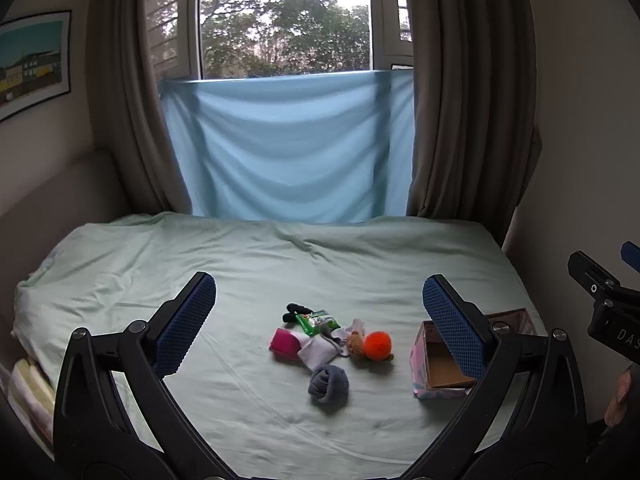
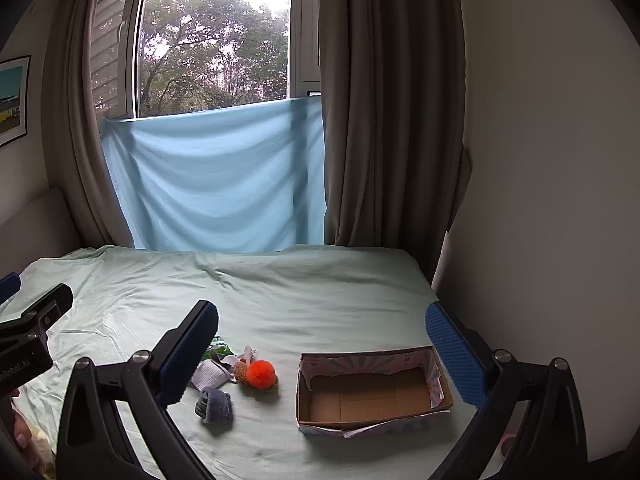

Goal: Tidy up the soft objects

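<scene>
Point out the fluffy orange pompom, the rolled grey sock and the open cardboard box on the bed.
fluffy orange pompom (image 2: 261,374), right wrist view, centre of the ball.
rolled grey sock (image 2: 215,404), right wrist view, middle of the roll.
open cardboard box (image 2: 360,420), right wrist view, near wall.

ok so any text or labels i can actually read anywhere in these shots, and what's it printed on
"DAS": white letters on the black body of the right gripper, cut off by the frame edge.
"AI.loopoGon", roughly: white print on the left gripper body, mirrored or upside down and partly cut off, so uncertain.
Green packet: has printing, too small and blurred to read.
Framed picture on the wall: no legible words.
Patterned box: no readable text.
</scene>
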`<action>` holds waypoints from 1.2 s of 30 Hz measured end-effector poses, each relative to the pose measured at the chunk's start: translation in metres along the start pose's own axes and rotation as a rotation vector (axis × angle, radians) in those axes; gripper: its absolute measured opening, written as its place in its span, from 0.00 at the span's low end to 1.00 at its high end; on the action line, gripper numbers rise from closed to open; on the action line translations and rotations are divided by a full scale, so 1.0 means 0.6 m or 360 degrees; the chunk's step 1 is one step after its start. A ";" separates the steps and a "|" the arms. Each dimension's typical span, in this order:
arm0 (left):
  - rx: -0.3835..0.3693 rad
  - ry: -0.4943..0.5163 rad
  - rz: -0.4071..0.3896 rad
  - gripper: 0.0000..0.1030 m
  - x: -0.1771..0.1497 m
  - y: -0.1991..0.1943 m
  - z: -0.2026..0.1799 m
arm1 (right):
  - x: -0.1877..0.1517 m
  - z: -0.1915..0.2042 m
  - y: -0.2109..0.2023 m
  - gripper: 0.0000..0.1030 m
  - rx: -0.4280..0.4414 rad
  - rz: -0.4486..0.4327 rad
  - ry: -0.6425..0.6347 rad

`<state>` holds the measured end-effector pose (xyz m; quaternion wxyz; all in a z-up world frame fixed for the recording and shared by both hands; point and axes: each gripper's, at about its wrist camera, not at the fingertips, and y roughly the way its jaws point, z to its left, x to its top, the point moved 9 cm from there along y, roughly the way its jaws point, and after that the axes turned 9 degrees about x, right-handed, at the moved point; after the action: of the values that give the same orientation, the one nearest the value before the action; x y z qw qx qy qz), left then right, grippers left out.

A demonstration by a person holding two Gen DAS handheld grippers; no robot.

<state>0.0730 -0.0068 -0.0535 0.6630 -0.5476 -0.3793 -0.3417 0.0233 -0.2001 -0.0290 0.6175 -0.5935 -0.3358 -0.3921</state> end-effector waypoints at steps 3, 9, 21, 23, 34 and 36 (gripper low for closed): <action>0.0003 0.0004 0.0001 1.00 0.000 0.001 -0.002 | 0.000 0.000 0.003 1.00 0.0000 0.0001 0.0006; 0.0004 0.0002 0.0007 1.00 -0.003 0.003 -0.003 | -0.002 0.000 0.009 1.00 0.0007 0.0007 0.0014; 0.0012 0.0017 0.0012 1.00 -0.001 0.005 0.000 | -0.003 0.001 0.009 1.00 0.0020 0.0000 0.0036; 0.0011 0.0016 0.0011 1.00 0.000 0.005 0.002 | -0.005 0.000 0.008 1.00 0.0024 -0.0002 0.0038; 0.0009 0.0014 0.0019 1.00 0.001 0.012 0.004 | -0.006 -0.002 0.011 1.00 0.0020 0.0004 0.0042; 0.0008 0.0015 0.0019 1.00 0.001 0.012 0.004 | -0.006 -0.001 0.012 1.00 0.0021 0.0006 0.0045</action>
<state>0.0792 -0.0034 -0.0560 0.6681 -0.5465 -0.3738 -0.3394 0.0277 -0.2003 -0.0355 0.6268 -0.5845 -0.3285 -0.3970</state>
